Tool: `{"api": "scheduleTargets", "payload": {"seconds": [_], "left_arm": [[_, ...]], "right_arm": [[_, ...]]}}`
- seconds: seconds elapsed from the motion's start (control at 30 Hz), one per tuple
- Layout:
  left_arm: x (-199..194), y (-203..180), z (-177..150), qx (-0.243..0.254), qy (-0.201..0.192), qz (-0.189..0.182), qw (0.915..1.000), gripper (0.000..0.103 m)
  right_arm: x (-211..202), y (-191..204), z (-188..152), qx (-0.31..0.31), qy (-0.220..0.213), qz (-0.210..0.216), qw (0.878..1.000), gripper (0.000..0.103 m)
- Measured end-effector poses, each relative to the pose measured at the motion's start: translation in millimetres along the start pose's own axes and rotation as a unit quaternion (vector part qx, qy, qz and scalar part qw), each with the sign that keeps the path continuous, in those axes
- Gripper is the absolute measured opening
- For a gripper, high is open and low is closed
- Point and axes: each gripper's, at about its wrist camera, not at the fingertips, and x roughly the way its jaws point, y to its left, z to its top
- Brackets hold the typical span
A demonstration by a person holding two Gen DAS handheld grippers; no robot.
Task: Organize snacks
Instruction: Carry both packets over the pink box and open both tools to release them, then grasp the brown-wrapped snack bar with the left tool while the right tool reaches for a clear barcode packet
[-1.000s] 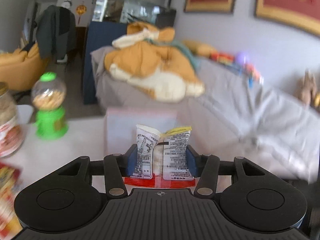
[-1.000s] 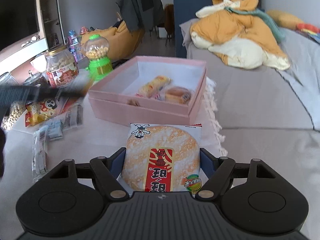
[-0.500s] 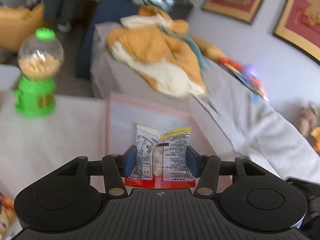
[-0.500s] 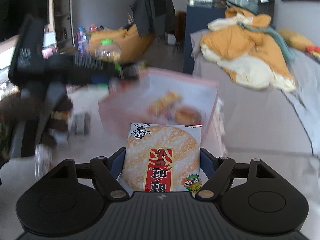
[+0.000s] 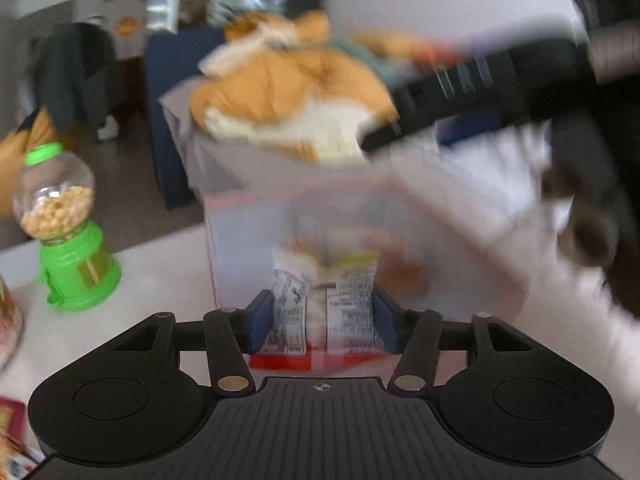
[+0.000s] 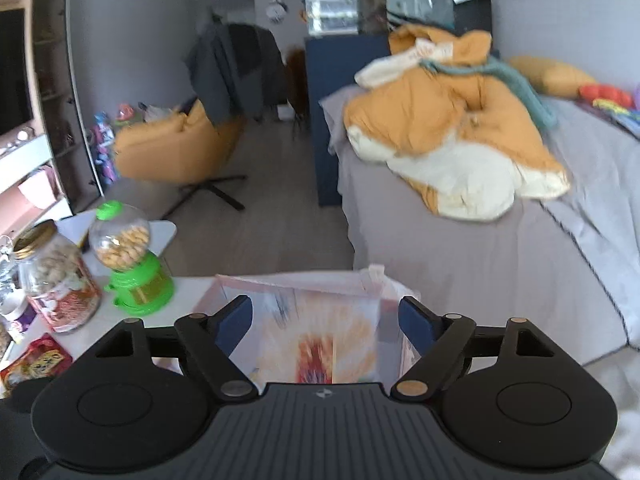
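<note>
My left gripper (image 5: 323, 320) is shut on a small white and yellow snack packet (image 5: 325, 304) and holds it over the near edge of the pink box (image 5: 248, 208). Blurred snacks lie inside the box. My right gripper (image 6: 326, 320) is open above the pink box (image 6: 292, 282). The round rice cracker packet (image 6: 316, 344) is a blur between and below its jaws, loose from them. The right gripper's body also crosses the left wrist view (image 5: 480, 88) at the upper right, blurred.
A green gumball dispenser (image 5: 68, 240) stands left of the box and also shows in the right wrist view (image 6: 128, 260). A snack jar (image 6: 56, 276) and a red packet (image 6: 36, 364) sit at the left. A grey bed (image 6: 500, 260) with an orange duvet lies behind.
My right gripper has opened and let go of the rice cracker packet, which drops toward the box. Both grippers have moved over the pink box. The left still holds its packet.
</note>
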Motion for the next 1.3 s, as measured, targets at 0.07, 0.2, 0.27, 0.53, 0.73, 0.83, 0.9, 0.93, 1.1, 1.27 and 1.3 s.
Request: {"api": "scheduleTargets", "payload": {"seconds": [0.07, 0.2, 0.27, 0.53, 0.73, 0.83, 0.9, 0.93, 1.1, 1.27, 1.3], "left_arm": [[-7, 3, -1, -0.022, -0.039, 0.006, 0.9989, 0.058], [-10, 30, 2, -0.149, -0.035, -0.052, 0.9868, 0.056], [-26, 48, -3, -0.216, -0.061, -0.056, 0.9728, 0.056], [-114, 84, -68, -0.276, -0.043, 0.047, 0.959, 0.056], [-173, 73, -112, -0.254, -0.013, 0.12, 0.9595, 0.056], [-202, 82, -128, -0.277, -0.019, 0.151, 0.9488, 0.056], [-205, 89, -134, -0.294, -0.022, 0.146, 0.9444, 0.056], [-203, 91, -135, -0.296, -0.02, 0.141, 0.9446, 0.056], [-182, 79, -134, -0.271, -0.003, 0.11, 0.9565, 0.056], [-171, 67, -130, -0.232, 0.005, 0.101, 0.9674, 0.056], [-168, 65, -128, -0.225, 0.005, 0.095, 0.9698, 0.056]], "right_arm": [[4, 0, -6, 0.006, 0.006, 0.002, 1.0, 0.082], [1, -10, -23, 0.031, 0.021, 0.005, 0.999, 0.083], [-5, -14, -31, 0.034, 0.027, 0.0, 0.999, 0.083], [-36, -3, -66, 0.013, 0.038, 0.036, 0.999, 0.084], [-43, 64, -102, -0.056, 0.047, 0.104, 0.992, 0.089], [-49, 101, -115, -0.095, 0.07, 0.168, 0.979, 0.089], [-56, 123, -126, -0.116, 0.07, 0.196, 0.971, 0.089], [-57, 132, -133, -0.126, 0.077, 0.209, 0.967, 0.089], [-49, 177, -167, -0.179, 0.131, 0.233, 0.947, 0.066], [-60, 173, -172, -0.213, 0.122, 0.215, 0.945, 0.038], [-61, 166, -171, -0.212, 0.116, 0.204, 0.949, 0.038]]}}
